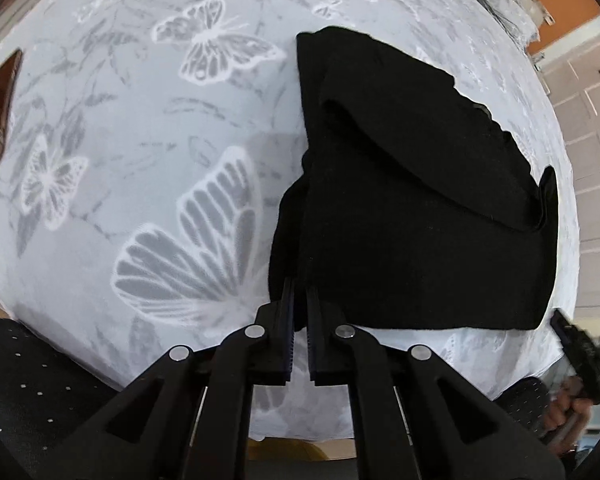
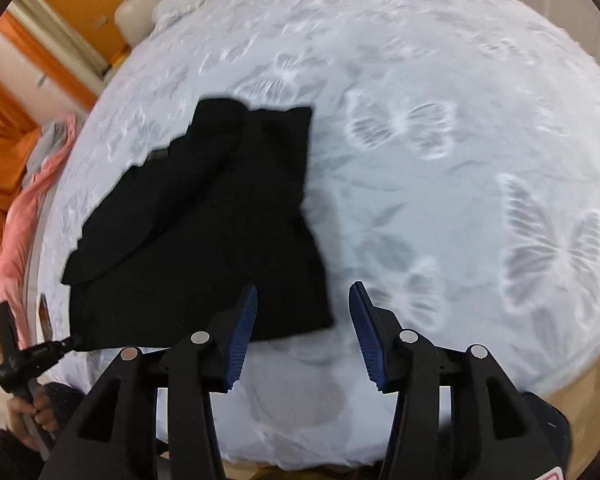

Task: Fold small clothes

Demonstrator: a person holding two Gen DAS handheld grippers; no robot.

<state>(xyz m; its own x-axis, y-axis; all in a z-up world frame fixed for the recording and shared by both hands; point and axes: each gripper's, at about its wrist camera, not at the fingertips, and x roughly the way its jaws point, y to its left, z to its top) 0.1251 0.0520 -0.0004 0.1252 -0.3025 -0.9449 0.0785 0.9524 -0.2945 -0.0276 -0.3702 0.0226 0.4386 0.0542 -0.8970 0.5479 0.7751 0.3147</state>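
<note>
**Left jaws pinched on the black garment, right jaws apart**

Both grippers point steeply down at the bed. My left gripper point(image 1: 299, 292) has its jaws drawn together on the near left corner of the black garment point(image 1: 412, 208); the cloth edge sits right between the ribbed pads, pinched there. The garment lies partly folded on the white bedspread point(image 1: 140, 160) printed with grey and white butterflies, one flap turned diagonally over the top of the rest. It sits towards the near edge of the bed, its straight bottom hem running along that edge.

My right gripper point(image 2: 302, 300) has its jaws standing apart, blue pads point(image 2: 244, 320) showing. The left pad hangs over the garment's near right corner, the right pad over bare bedspread just beside it; neither presses on the cloth.

At the left edge of the right wrist view, my left gripper meets the garment's other near corner. A pink cloth point(image 2: 24, 216) lies off the bed's left edge.
</note>
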